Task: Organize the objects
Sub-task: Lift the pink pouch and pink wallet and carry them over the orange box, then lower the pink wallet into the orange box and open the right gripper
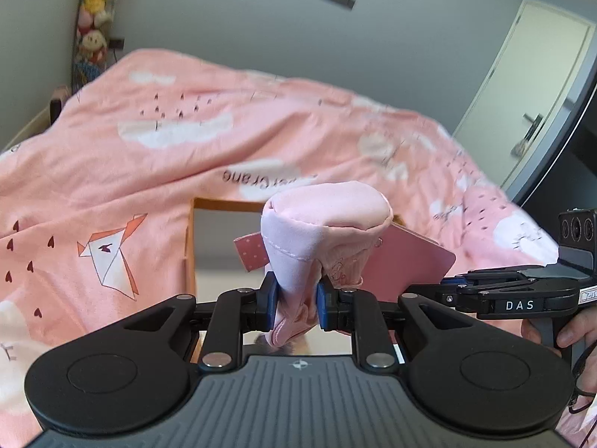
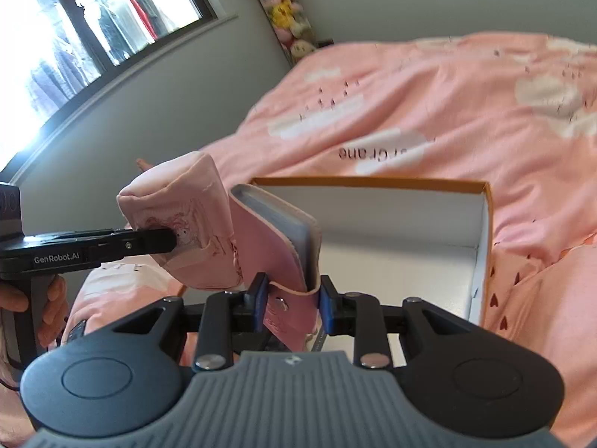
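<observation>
With pink pouch point(image 1: 321, 231) pinched by left gripper point(image 1: 296, 304) and pink wallet point(image 2: 276, 239) by right gripper point(image 2: 293, 304), either could be snagged on the box point(image 2: 485, 224) rim.

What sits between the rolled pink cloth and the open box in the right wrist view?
The pink card wallet, which the right gripper holds, stands between the rolled pink cloth and the open box; the right wrist view shows it.
</observation>
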